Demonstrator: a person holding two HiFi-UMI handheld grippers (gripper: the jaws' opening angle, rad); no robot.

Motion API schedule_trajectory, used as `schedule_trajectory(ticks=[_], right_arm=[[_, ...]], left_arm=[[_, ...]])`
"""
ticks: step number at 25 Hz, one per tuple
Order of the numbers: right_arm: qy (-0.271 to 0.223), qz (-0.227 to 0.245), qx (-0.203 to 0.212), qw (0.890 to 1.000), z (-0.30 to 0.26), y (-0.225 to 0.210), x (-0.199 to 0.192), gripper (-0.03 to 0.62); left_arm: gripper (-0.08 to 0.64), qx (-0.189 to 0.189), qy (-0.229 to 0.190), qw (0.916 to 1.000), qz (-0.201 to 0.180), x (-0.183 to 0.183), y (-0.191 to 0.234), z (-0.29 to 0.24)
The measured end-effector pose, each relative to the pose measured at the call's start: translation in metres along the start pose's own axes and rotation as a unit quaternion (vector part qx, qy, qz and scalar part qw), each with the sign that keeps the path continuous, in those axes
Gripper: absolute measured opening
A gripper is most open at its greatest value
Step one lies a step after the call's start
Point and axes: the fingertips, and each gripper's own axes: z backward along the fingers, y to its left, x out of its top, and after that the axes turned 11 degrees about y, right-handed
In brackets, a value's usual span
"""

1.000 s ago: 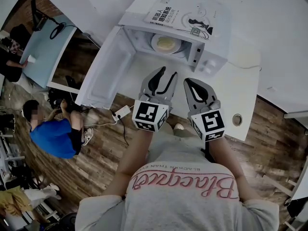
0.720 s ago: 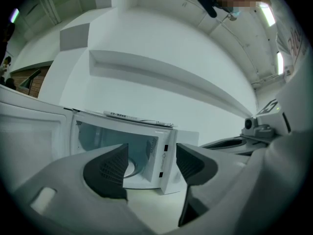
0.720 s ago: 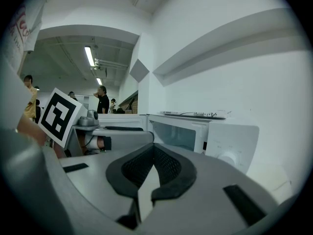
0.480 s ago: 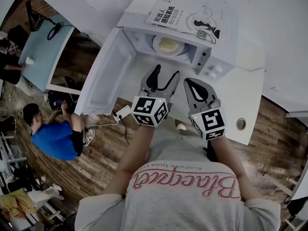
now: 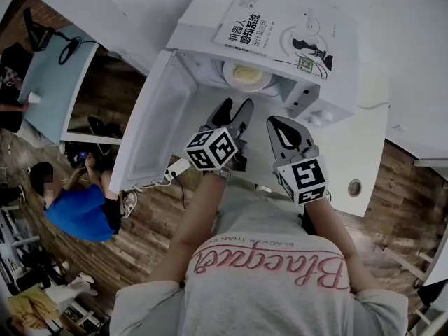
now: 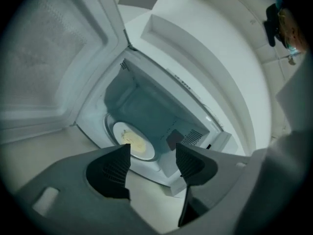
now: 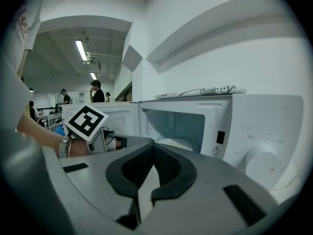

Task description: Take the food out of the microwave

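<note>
The white microwave (image 5: 315, 82) stands on the table with its door (image 5: 150, 124) swung open to the left. Inside it a pale plate of yellowish food (image 5: 246, 75) rests on the turntable; the same plate (image 6: 133, 141) shows in the left gripper view. My left gripper (image 5: 236, 109) is in front of the cavity mouth, short of the plate. Its jaws have just been opening and now stand wide with nothing between them (image 6: 152, 154). To its right, my right gripper (image 5: 281, 128) is shut and empty (image 7: 154, 148), before the control panel (image 7: 264, 155).
A book (image 5: 280, 33) lies on top of the microwave. The white table (image 5: 350, 149) has a round cable hole (image 5: 355, 187) at the right. A power strip (image 5: 178, 165) hangs by its front edge. Below left, a person in blue (image 5: 80, 212) sits on the wooden floor.
The left gripper has rolled, spread its jaws wider and moved towards the microwave opening. The right gripper has edged forward and stayed shut.
</note>
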Motion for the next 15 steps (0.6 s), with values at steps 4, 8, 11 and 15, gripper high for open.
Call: schedule_trajectory(ticks=[4,8,11,15], right_arm=[[0.012,-0.009,0.006,1.000,-0.018,-0.003,-0.003,0.009],[0.026,-0.014,0.014,0.999,-0.034,-0.003,-0.007,0.009],[0.035,-0.015,0.020,0.999,-0.044,-0.004,-0.010,0.009],[0.040,-0.016,0.022,0.999,-0.052,-0.008,-0.010,0.009]], left_arm=[[0.291,-0.002,0.015,0.9977,0.066,-0.005,0.024,-0.022],[0.291,0.006,0.032,0.9899,0.138,-0.011,0.048,-0.042],[0.290,0.009,0.038,0.9788,0.201,-0.012,0.061,-0.053],[0.290,0.011,0.039,0.9663,0.254,-0.011,0.070,-0.063]])
